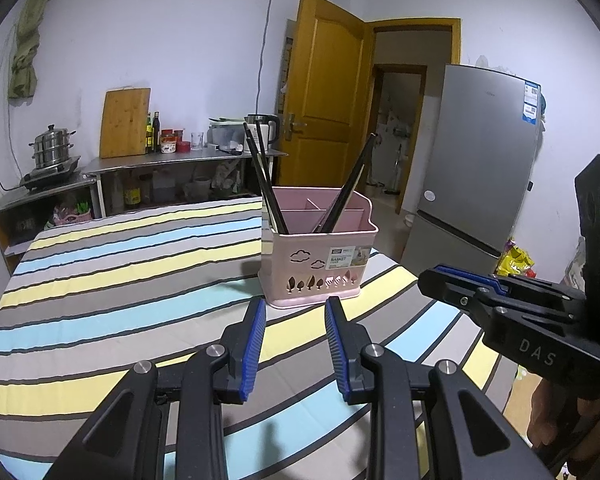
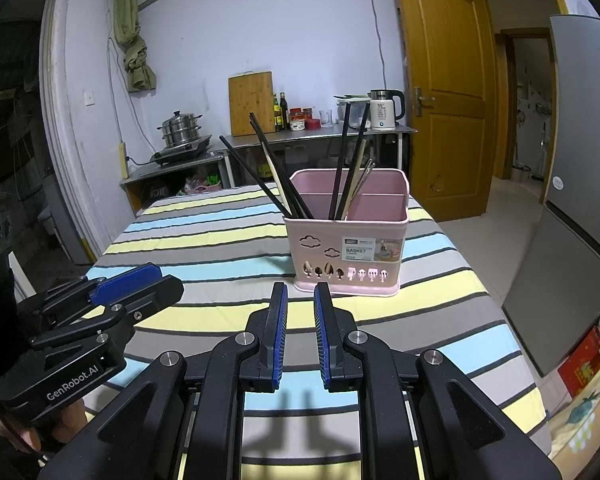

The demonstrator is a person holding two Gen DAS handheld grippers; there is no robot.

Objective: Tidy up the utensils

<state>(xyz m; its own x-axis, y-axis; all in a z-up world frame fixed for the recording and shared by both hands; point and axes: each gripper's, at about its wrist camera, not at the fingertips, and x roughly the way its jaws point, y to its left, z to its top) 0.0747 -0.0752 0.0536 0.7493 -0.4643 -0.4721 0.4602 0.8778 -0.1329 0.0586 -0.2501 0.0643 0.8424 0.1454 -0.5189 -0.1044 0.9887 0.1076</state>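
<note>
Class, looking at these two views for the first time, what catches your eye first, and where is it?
The pink utensil basket stands mid-table on the striped tablecloth, with dark chopsticks fanning out of its compartments. In front of it, the open right tool and open left tool point toward it, both empty.

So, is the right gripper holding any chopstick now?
No, the right gripper is open with nothing between its fingers, and the chopsticks stand in the pink basket.
</note>
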